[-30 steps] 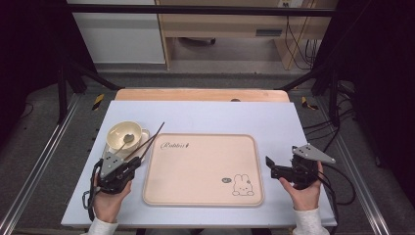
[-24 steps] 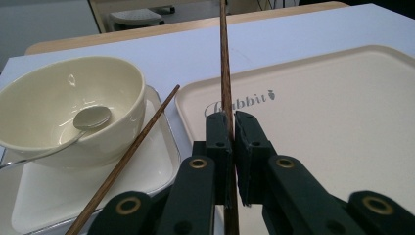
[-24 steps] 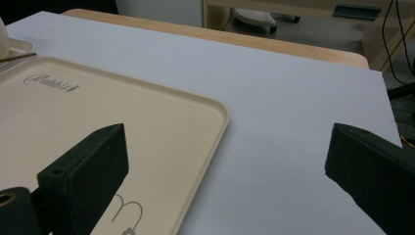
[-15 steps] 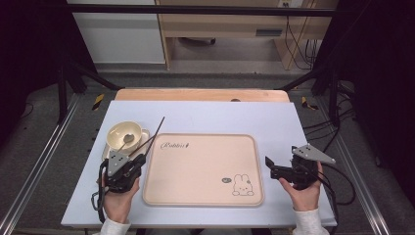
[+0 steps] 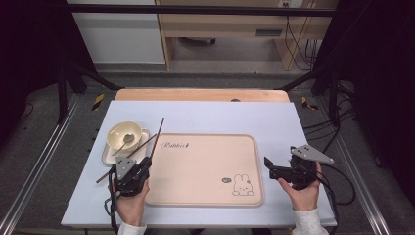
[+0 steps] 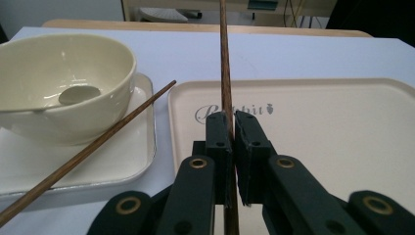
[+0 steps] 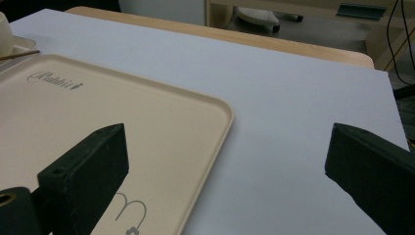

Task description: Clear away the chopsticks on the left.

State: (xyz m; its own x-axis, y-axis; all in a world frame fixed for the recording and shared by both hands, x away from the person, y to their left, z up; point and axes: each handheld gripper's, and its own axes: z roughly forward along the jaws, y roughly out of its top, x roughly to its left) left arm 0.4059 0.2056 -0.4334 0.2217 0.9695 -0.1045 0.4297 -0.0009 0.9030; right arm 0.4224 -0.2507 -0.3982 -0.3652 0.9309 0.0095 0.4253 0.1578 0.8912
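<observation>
Even overhead light, dark surroundings, soft shadows, slightly blurry close-ups

held thing: a thin dark brown wooden chopstick [image 6: 225, 73], round and straight, tapering toward its far tip
grip: pinched near its near end between two black pads, which press on it from both sides
pose: raised off the table, its far end up, pointing away and slightly right in the high view [image 5: 156, 137]
place: over the left rim of the beige tray, near the table's left near side
second chopstick [image 5: 128, 157]: same brown wood, lying slantwise, far end resting on the white square plate beside the cream bowl, near end toward the left
</observation>
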